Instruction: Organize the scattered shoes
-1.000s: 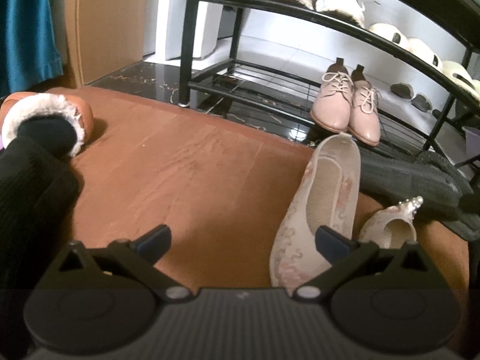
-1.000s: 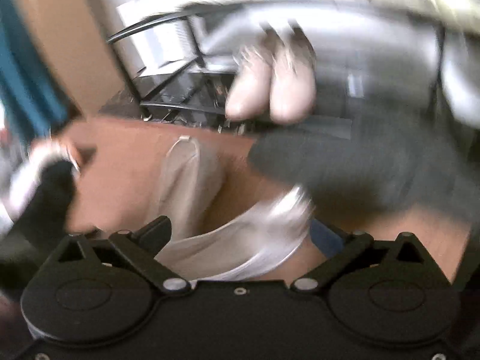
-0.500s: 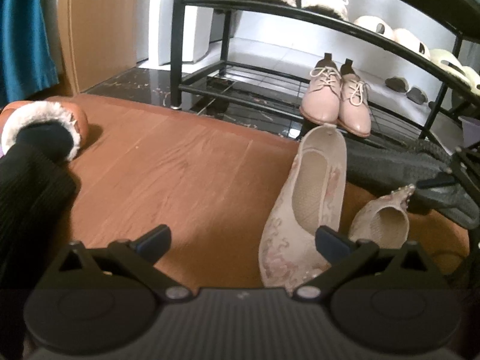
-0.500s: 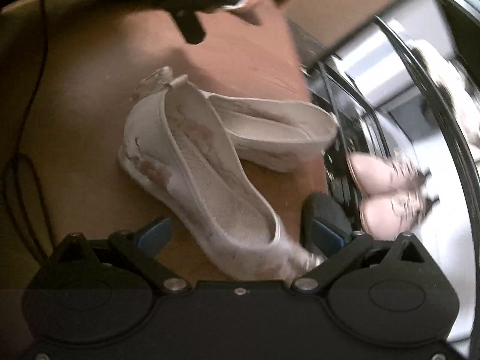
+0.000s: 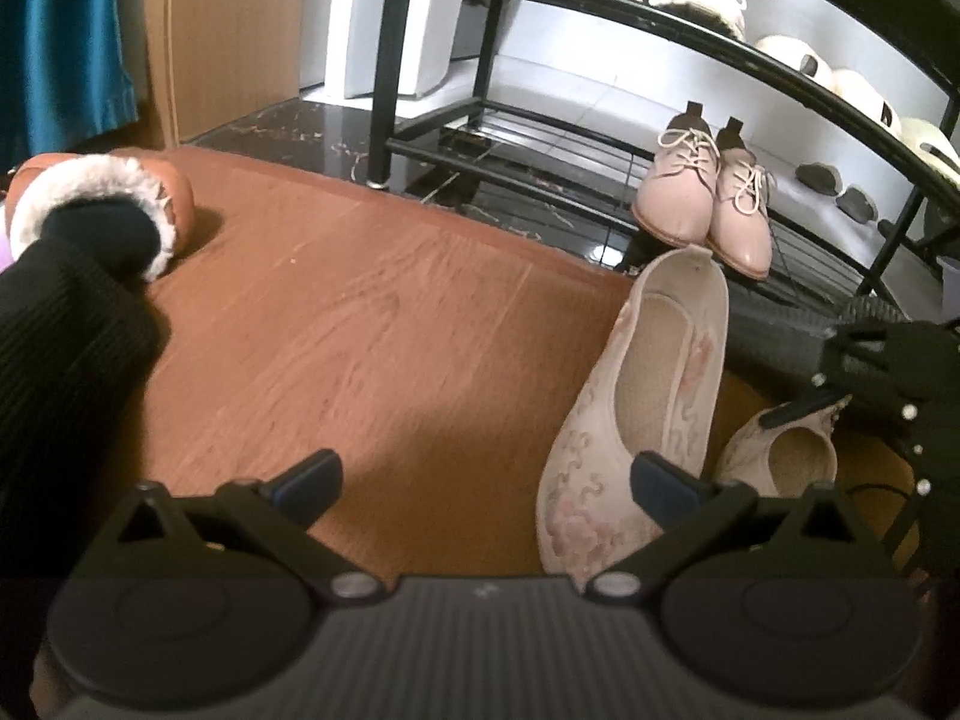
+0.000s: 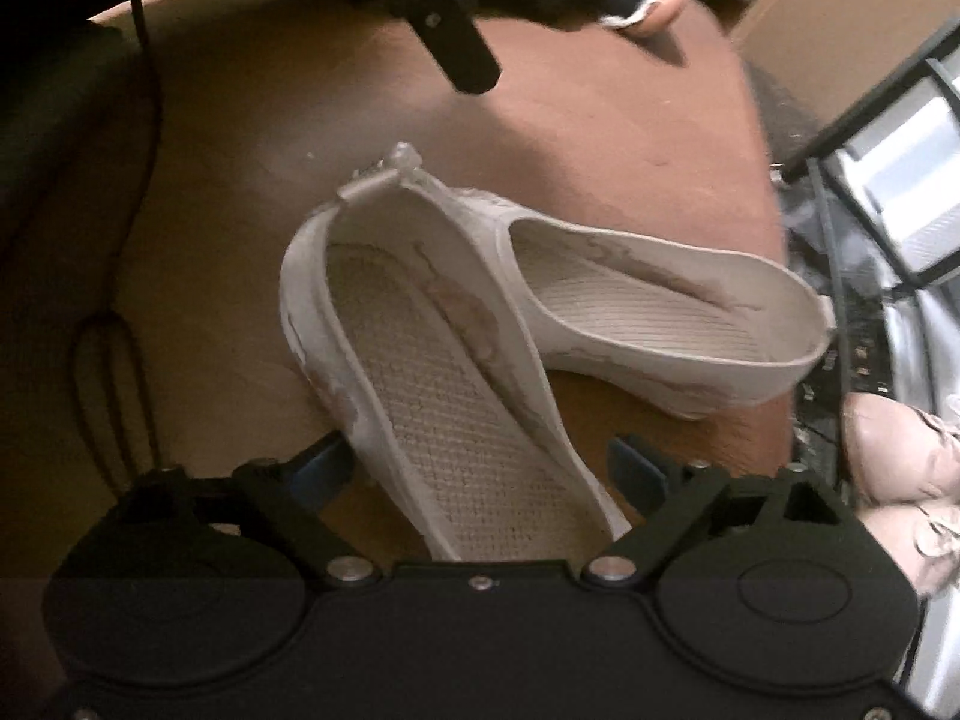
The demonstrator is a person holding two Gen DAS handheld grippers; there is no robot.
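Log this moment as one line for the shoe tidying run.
stage: reaching for shoe | right gripper: jaws closing, astride near embroidered flat, not yet gripping | left gripper: open, empty | second flat: on floor

My left claw hung wide open over the brown floor, nothing between its pads. Just beyond its right finger lay a pale embroidered flat shoe, heel pointing away from me. Right of that, its mate lay under my right claw. Farther ahead, a pink laced pair stood on the black shoe rack.
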